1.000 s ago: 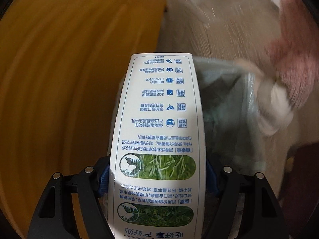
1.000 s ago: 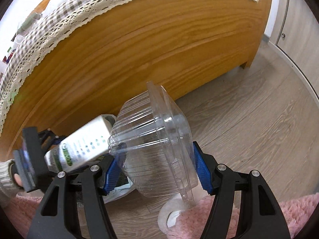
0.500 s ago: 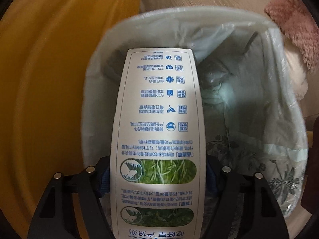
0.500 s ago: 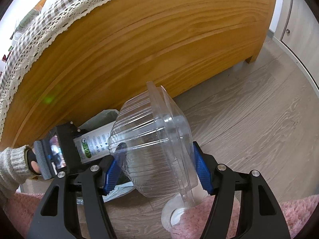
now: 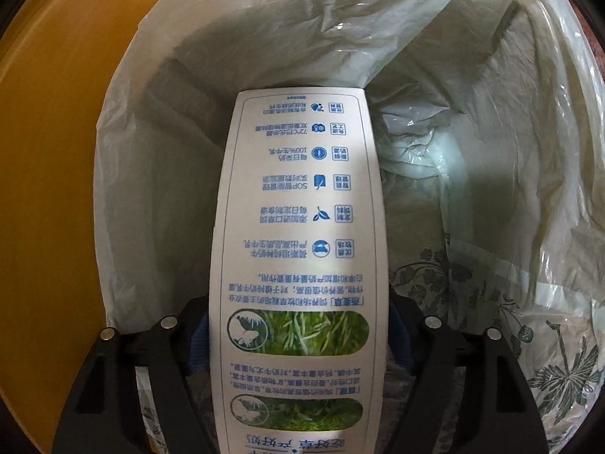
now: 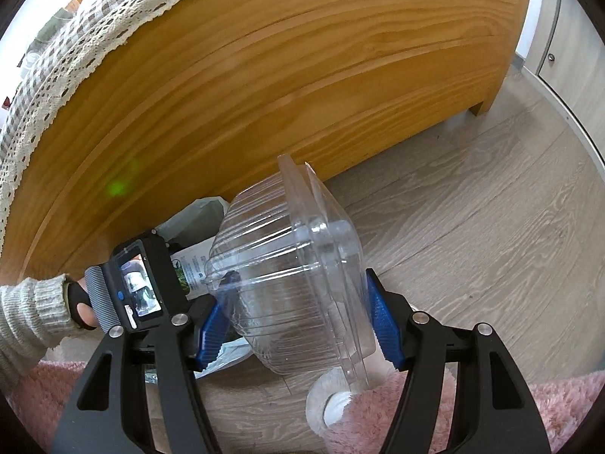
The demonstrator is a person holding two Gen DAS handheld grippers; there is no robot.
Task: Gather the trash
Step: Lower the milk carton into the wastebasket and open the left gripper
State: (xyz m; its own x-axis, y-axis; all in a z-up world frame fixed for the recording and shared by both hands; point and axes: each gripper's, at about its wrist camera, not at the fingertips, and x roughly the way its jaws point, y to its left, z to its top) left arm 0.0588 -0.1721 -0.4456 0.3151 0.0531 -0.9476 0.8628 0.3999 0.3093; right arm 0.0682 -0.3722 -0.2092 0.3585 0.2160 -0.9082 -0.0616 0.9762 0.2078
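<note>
**binwatcher:** Plastic everywhere, haha. So the left gripper (image 5: 298, 344) is hanging nose-down right over the trash bag (image 5: 159, 87), with the milk carton (image 5: 298, 227) between its blue pads and poking into the bag's mouth. Its jaws are easing apart as we speak, so I'm guessing the drop is happening about now. The carton isn't lying in the bag yet though.

**tidy_tom:** And the other hand?

**binwatcher:** The right gripper (image 6: 298, 321) is waiting beside it, above the wooden floor (image 6: 472, 246), pads pressing on both sides of a clear clamshell box (image 6: 291, 276), spread fairly wide because the box is bulky. It's sitting just next to the bag, in front of the wooden bed frame (image 6: 264, 94).

**tidy_tom:** So roughly where are we?

**binwatcher:** Both bits of trash are picked up, neither is binned. The bag is already holding some crumpled plastic at the bottom. Left to do: carton in, then the box. Can't tell if more trash is lying around elsewhere.
</note>
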